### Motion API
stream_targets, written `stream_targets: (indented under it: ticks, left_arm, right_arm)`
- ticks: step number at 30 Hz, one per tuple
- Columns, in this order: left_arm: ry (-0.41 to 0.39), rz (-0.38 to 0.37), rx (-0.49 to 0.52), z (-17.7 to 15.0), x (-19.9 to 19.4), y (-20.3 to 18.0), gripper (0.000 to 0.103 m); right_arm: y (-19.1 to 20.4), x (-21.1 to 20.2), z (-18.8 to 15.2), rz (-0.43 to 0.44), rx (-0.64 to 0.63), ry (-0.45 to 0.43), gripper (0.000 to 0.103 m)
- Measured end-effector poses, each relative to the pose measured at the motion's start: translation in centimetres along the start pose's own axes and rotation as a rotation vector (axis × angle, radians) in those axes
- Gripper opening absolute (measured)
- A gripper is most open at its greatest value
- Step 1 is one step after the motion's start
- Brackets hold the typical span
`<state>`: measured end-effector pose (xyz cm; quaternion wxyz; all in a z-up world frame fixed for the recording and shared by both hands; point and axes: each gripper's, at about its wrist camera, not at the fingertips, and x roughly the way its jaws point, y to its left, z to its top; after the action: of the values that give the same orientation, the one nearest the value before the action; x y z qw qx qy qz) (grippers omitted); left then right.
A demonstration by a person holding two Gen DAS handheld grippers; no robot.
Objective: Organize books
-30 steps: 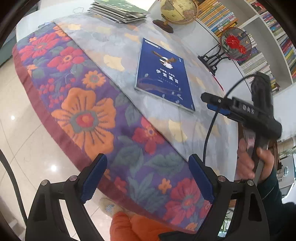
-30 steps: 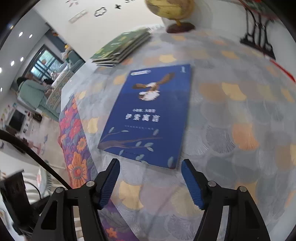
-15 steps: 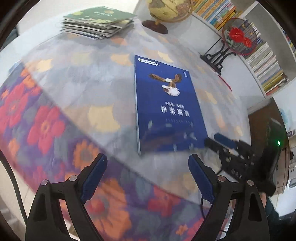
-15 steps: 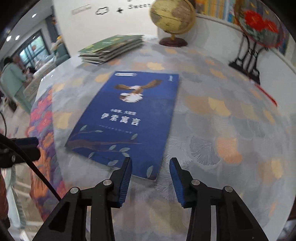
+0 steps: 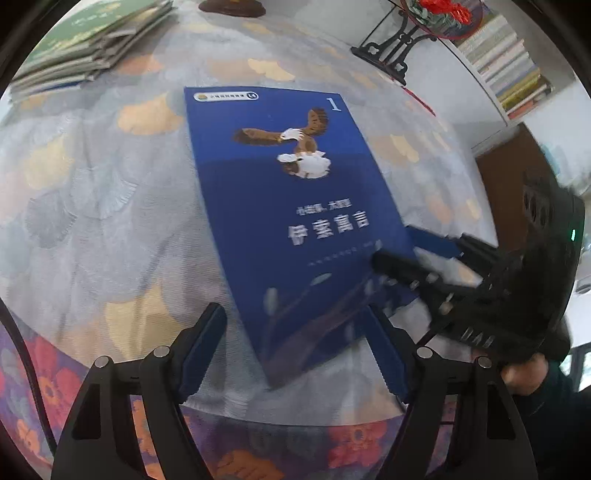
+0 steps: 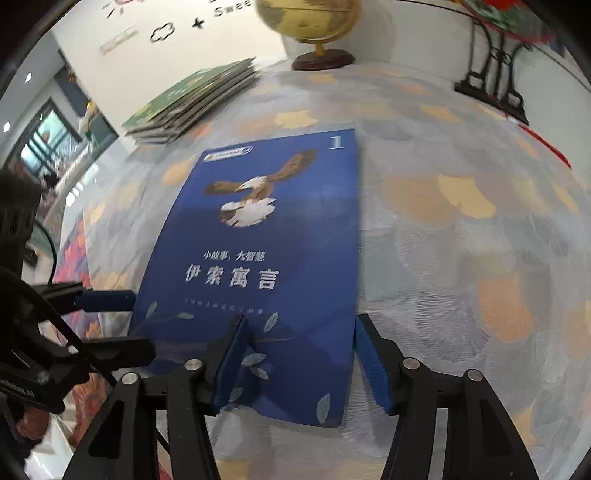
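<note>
both jaws straddle flat glossy blue book (image 6: 273,236), left closing, right opening.

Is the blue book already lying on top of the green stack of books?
No, the blue book lies flat on the tablecloth, apart from the green stack near the globe.

Blue book (image 5: 295,206): thin softcover, closed, front cover up, lying flat on the counter (image 5: 110,206); cover shows a brown-and-white eagle, white Chinese title text, a white "1" at the upper right corner and pale leaves along the lower edge. Its near end lies toward the counter's near edge. Stack of books (image 6: 195,99): several thin volumes, green cover on top, lying flat and slightly fanned at the far left of the counter, well apart from the blue book.
</note>
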<state>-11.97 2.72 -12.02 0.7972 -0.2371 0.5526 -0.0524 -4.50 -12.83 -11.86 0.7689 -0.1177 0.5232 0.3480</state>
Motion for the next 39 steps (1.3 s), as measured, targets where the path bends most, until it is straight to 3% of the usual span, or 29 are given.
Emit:
stream_targets:
  ticks: [4,8,10,12,14,17,18,20,23,25,27,31,32,33,34,36,39]
  left_arm:
    - [0.017,-0.045,-0.064,0.4,-0.1,1.0,0.075]
    - [0.037,-0.040,-0.070,0.6,0.2,0.8,0.075]
    - [0.053,-0.048,-0.056,1.0,0.6,0.2,0.083]
    - [0.049,-0.071,-0.067,1.4,0.5,0.2,0.085]
    - [-0.009,-0.161,-0.082,2.3,-1.0,0.4,0.085]
    - [-0.086,-0.381,-0.118,4.0,-3.8,0.5,0.085]
    - [-0.091,-0.404,-0.117,4.4,-4.0,0.3,0.085]
    - [-0.074,-0.360,-0.099,5.2,-3.3,0.1,0.085]
    - [-0.026,-0.206,-0.104,5.5,0.0,0.9,0.084]
    - [-0.007,-0.210,-0.137,5.4,1.8,1.7,0.076]
    - [-0.016,-0.247,-0.161,5.7,2.2,1.6,0.076]
    - [-0.009,-0.373,-0.153,6.6,2.1,0.2,0.058]
    - [-0.004,-0.404,-0.156,6.8,2.0,0.2,0.050]
    - [0.012,-0.458,-0.174,7.2,2.1,0.3,0.034]
    - [0.026,-0.498,-0.207,7.5,2.3,0.7,0.033]
    - [0.040,-0.611,-0.293,7.9,2.9,1.8,0.032]
    - [0.060,-0.743,-0.394,7.8,3.4,3.3,0.032]
  right_arm:
    - [-0.1,0.1,-0.1,0.020,0.011,0.007,0.057]
    - [-1.3,-0.4,-0.5,0.067,0.067,0.019,0.047]
    - [-1.3,-0.5,-0.8,0.083,0.068,0.017,0.046]
    - [-1.2,-0.6,-1.1,0.079,0.074,0.003,0.047]
    - [-1.6,-0.7,-1.1,0.090,0.100,-0.002,0.046]
    - [-3.4,-1.0,-1.5,0.176,0.201,-0.011,0.046]
    - [-4.0,-1.0,-1.7,0.212,0.242,-0.014,0.046]
    - [-5.4,-0.9,-2.0,0.284,0.348,-0.027,0.046]
    - [-6.7,-0.8,-2.6,0.367,0.465,-0.040,0.046]
    - [-7.1,-0.8,-2.8,0.389,0.509,-0.044,0.046]
    - [-7.0,-0.9,-2.8,0.381,0.522,-0.043,0.046]
    - [-5.6,-1.3,-2.2,0.377,0.516,-0.031,0.046]
    - [-5.4,-1.3,-2.0,0.384,0.513,-0.027,0.046]
    - [-4.9,-1.4,-1.8,0.397,0.507,-0.022,0.046]
    - [-4.9,-1.3,-1.7,0.415,0.511,-0.020,0.047]
    - [-5.3,-1.3,-1.9,0.460,0.557,-0.029,0.067]
    - [-6.7,-1.1,-2.4,0.517,0.645,-0.043,0.072]
